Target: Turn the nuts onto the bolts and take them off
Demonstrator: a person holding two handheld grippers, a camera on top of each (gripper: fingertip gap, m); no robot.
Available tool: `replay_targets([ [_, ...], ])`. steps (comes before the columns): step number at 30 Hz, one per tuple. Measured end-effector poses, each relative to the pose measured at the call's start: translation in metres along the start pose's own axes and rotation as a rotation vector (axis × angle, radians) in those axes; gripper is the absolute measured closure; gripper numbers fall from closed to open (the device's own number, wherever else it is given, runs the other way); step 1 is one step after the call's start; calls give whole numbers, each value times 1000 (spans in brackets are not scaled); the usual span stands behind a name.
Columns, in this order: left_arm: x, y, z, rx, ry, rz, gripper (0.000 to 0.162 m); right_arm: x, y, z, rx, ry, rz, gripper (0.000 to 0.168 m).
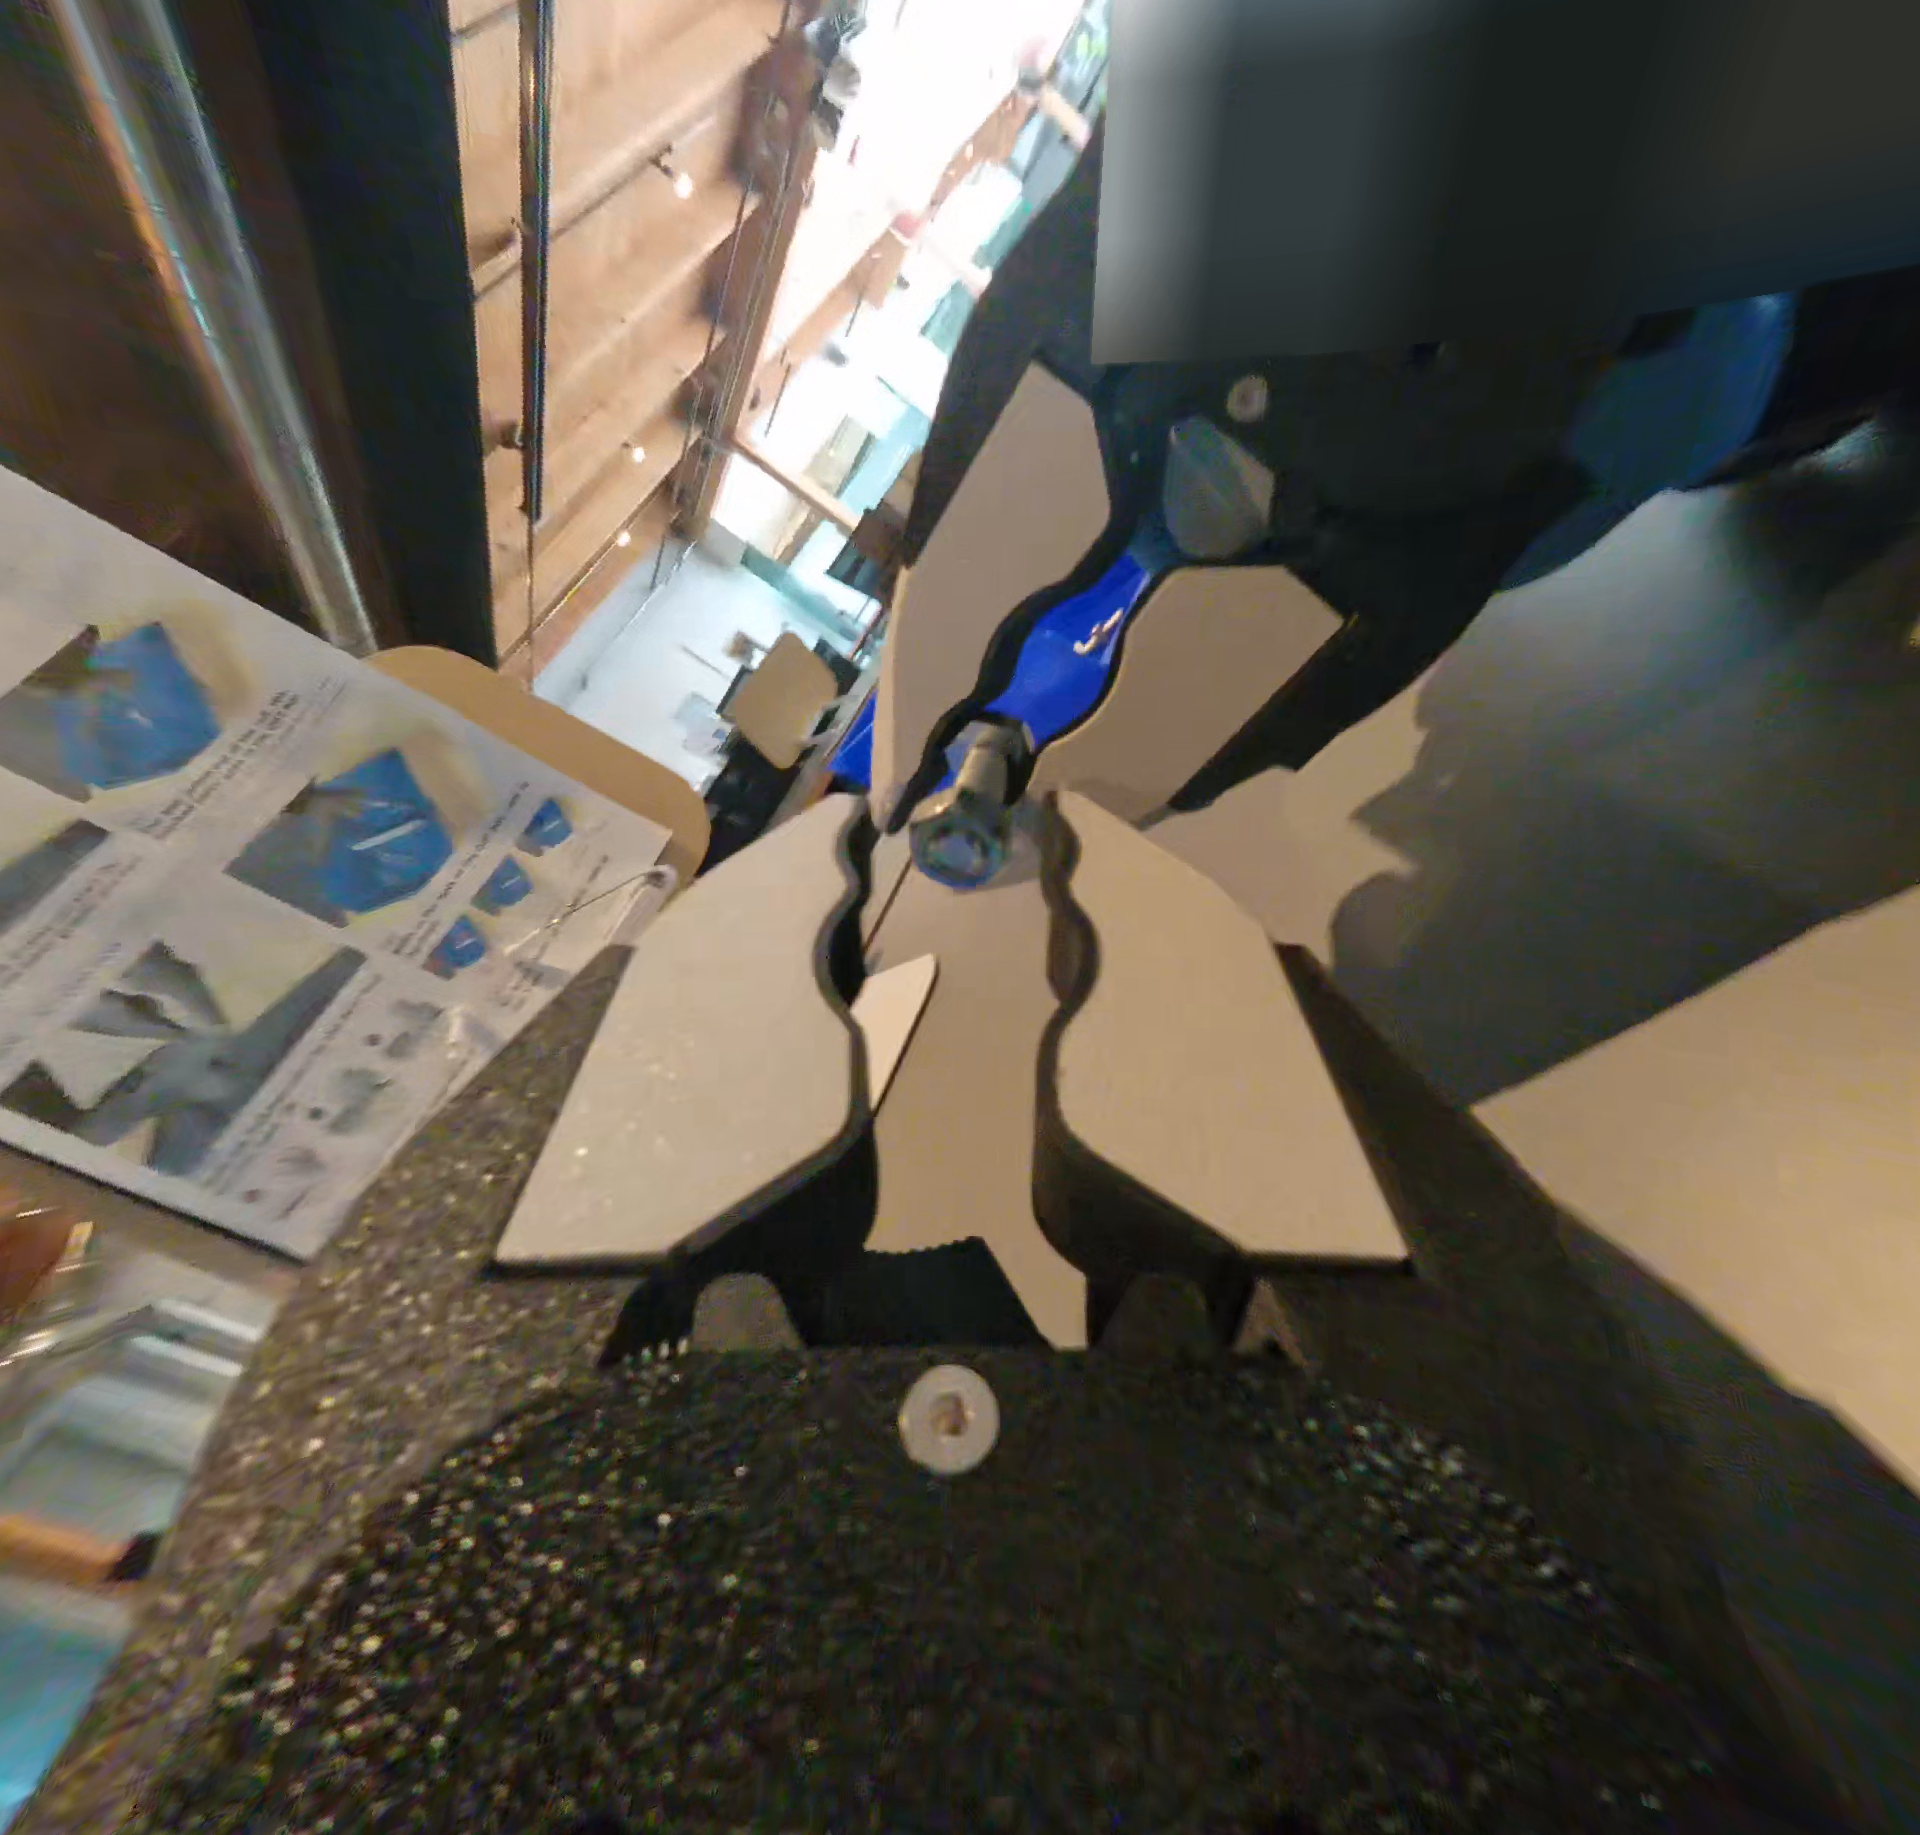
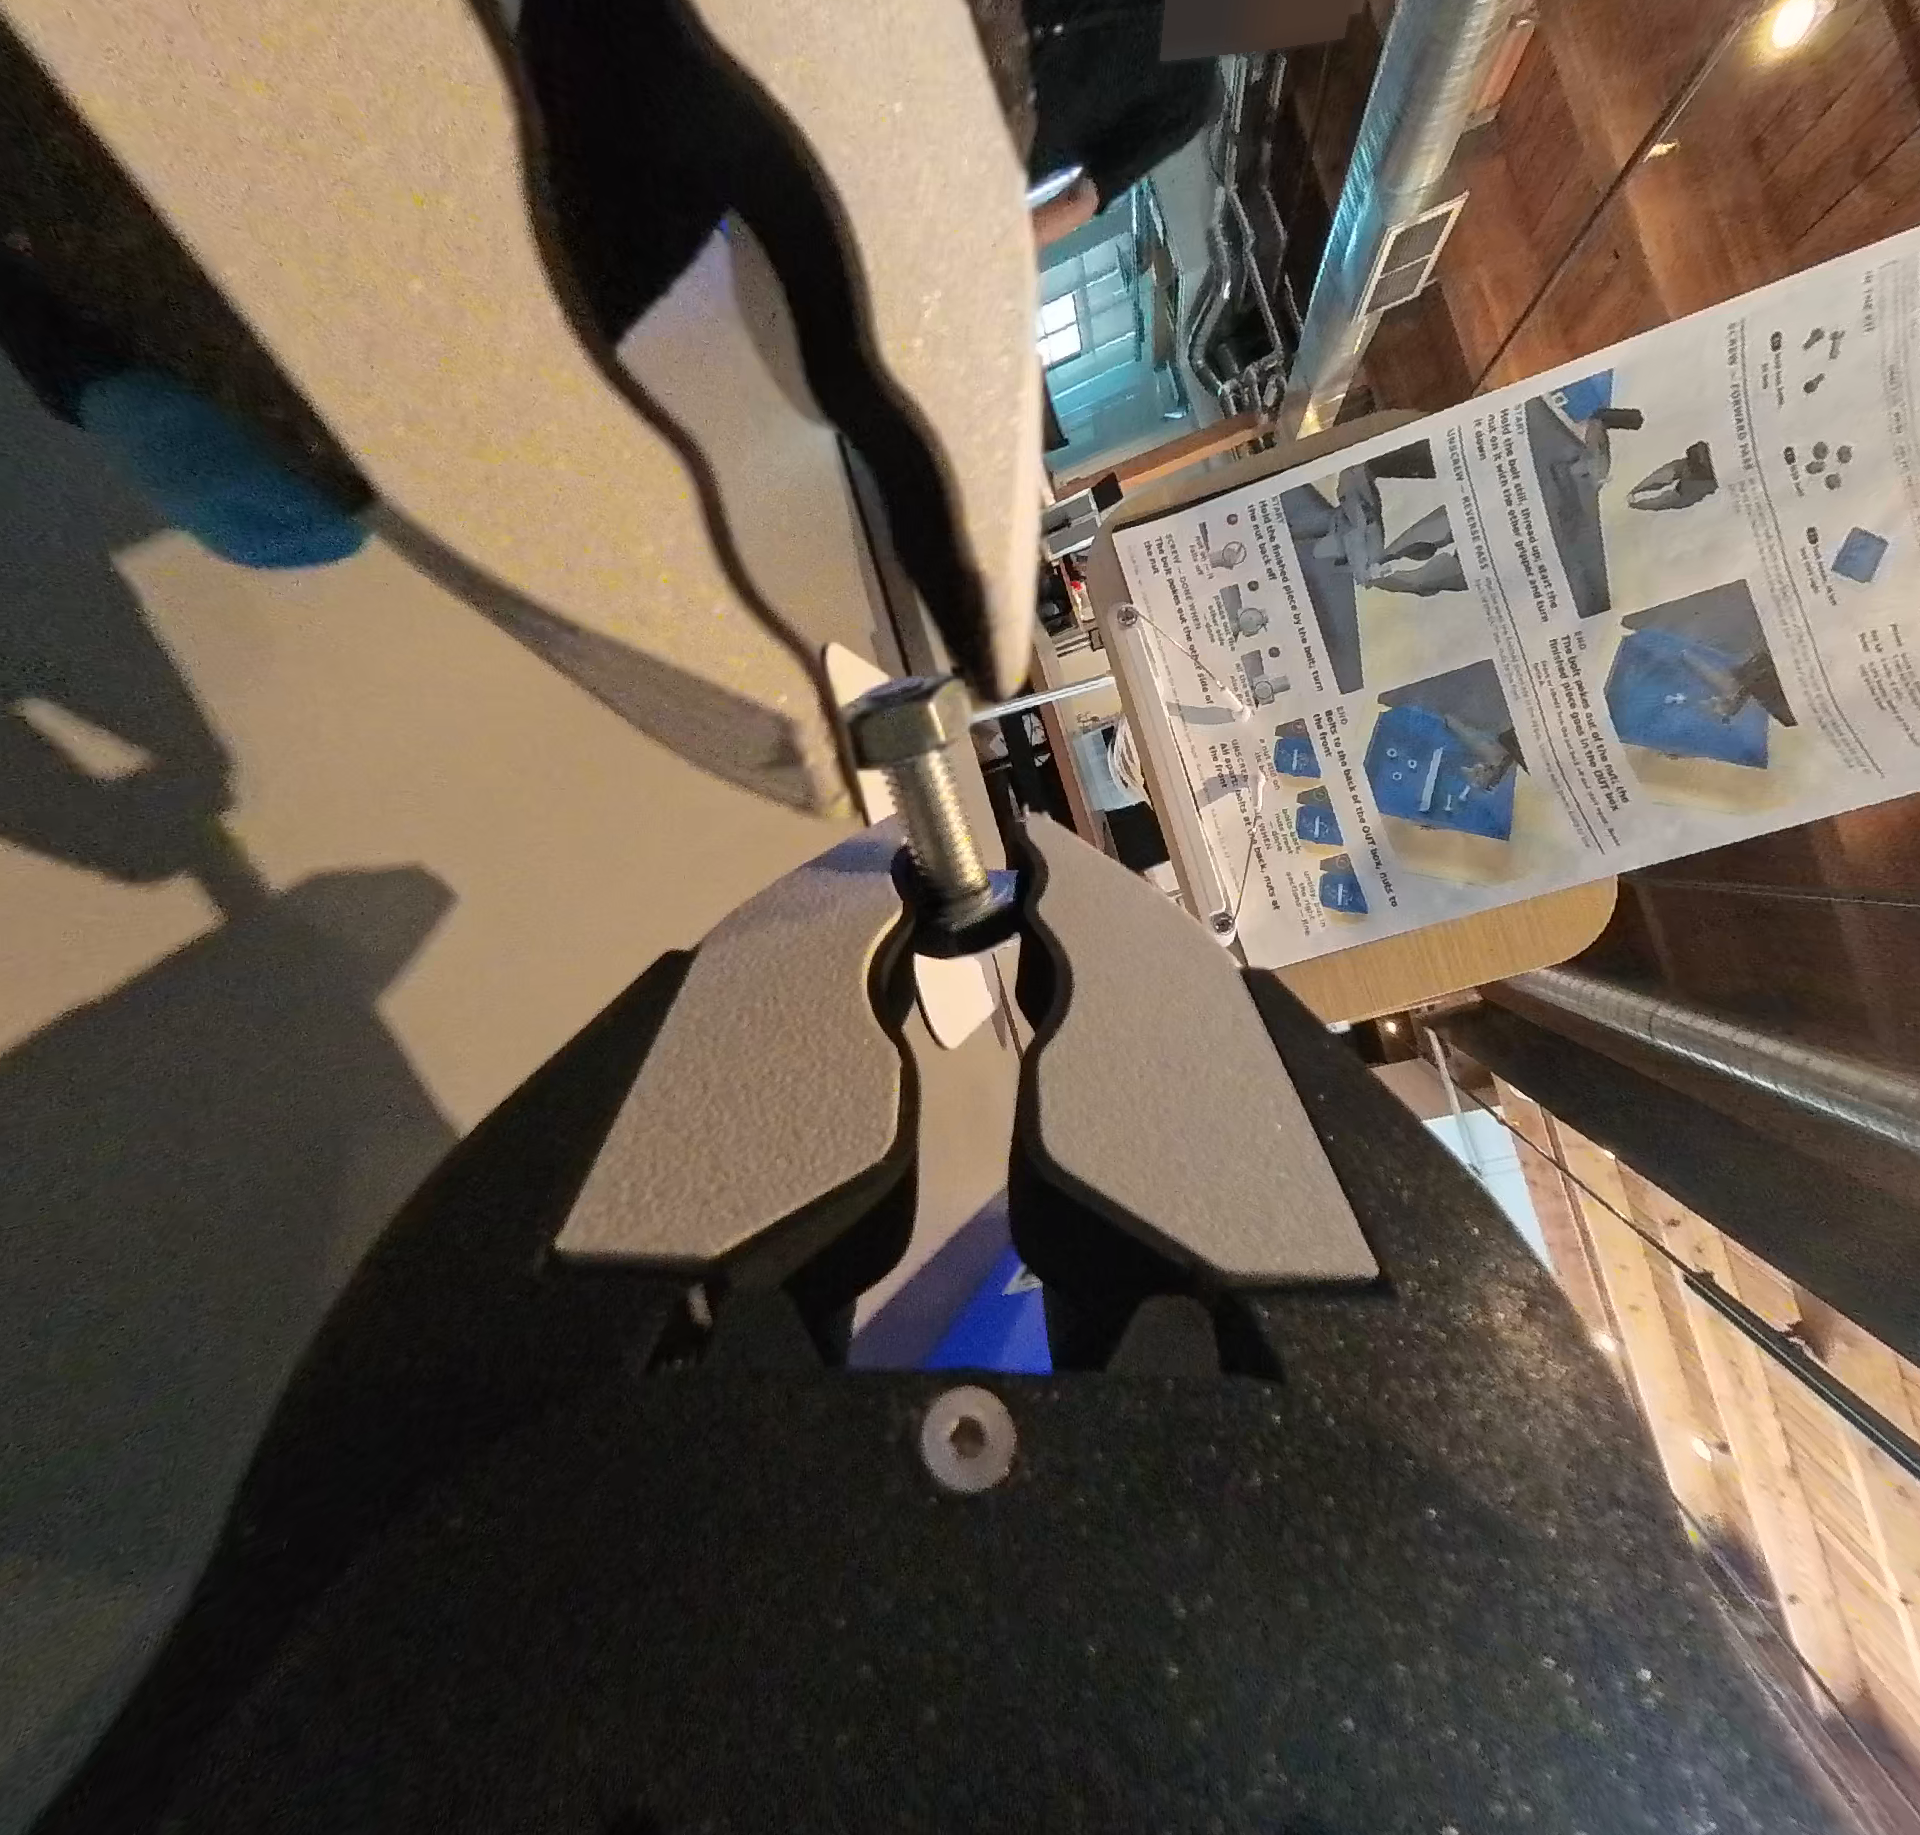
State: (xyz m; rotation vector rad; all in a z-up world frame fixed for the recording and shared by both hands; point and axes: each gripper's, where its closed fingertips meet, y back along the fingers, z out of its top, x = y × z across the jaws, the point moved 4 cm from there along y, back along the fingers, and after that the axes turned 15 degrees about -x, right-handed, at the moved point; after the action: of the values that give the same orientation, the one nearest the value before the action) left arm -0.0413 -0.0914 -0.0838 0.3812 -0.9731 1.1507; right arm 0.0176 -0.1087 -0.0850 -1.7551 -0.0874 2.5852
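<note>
A silver hex bolt [image 1: 961, 845] hangs in the air between my two grippers, which face each other tip to tip. My left gripper [image 1: 956, 824] is shut on the bolt's hex head [image 2: 904, 731]. The threaded shank [image 2: 935, 819] runs from the head to a dark nut [image 2: 956, 928]. My right gripper [image 2: 961, 892] is shut on that nut at its fingertips. In the left wrist view the right gripper's fingers [image 1: 1226, 684] come in from above. In the right wrist view the left gripper's fingers [image 2: 364, 331] come in from the top left.
A printed instruction sheet [image 1: 260, 902] on a wooden board [image 2: 1455, 964] stands close by. A blue mat [image 2: 956, 1318] lies on the tan table [image 2: 416, 746] under the grippers. A blue-gloved hand [image 2: 208, 476] holds the left gripper. A metal duct [image 2: 1714, 1068] runs behind. Spacing between my two grippers at the tips: around 4 centimeters.
</note>
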Motion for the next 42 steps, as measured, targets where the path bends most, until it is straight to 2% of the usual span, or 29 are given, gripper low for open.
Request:
replay_targets([
  [3,6,2,9,-97,241,6,123,1,0,0,2,5,2,155],
  [7,19,6,4,-109,535,24,129,1,0,1,-2,2,0,155],
  [12,6,3,-6,-29,686,-67,141,1,0,1,-1,4,0,155],
  [14,4,3,-6,-12,652,-71,143,2,0,1,2,8,3,155],
  [16,4,3,-4,-23,533,-60,144,1,0,2,-3,4,1,154],
  [20,0,2,-2,0,39,-24,143,1,1,1,1,7,-4,155],
  [21,-1,1,-2,11,-36,-12,142,1,1,1,1,6,-4,155],
  [22,0,1,1,-9,-37,-5,136,1,1,2,-2,3,-5,155],
  [24,4,1,10,-81,118,12,128,1,1,2,-3,6,-6,155],
  [26,15,5,13,-134,322,43,128,1,1,2,-2,6,-6,155],
  [29,24,8,4,-128,617,31,132,1,1,2,-3,4,-6,155],
  [32,19,8,-2,-103,779,-32,136,1,1,2,-2,5,-5,155],
  [34,12,6,-5,-64,814,-70,139,1,1,2,-2,6,-3,155],
  [36,6,4,-10,-11,793,-88,143,1,0,2,1,9,-2,155],
  [38,5,4,-7,-16,675,-78,145,2,0,1,2,9,-1,155],
  [40,5,4,-4,-25,454,-54,145,0,1,3,-7,-1,-9,155],
  [42,1,3,-3,-11,158,-38,145,0,1,1,2,6,-8,155],
])
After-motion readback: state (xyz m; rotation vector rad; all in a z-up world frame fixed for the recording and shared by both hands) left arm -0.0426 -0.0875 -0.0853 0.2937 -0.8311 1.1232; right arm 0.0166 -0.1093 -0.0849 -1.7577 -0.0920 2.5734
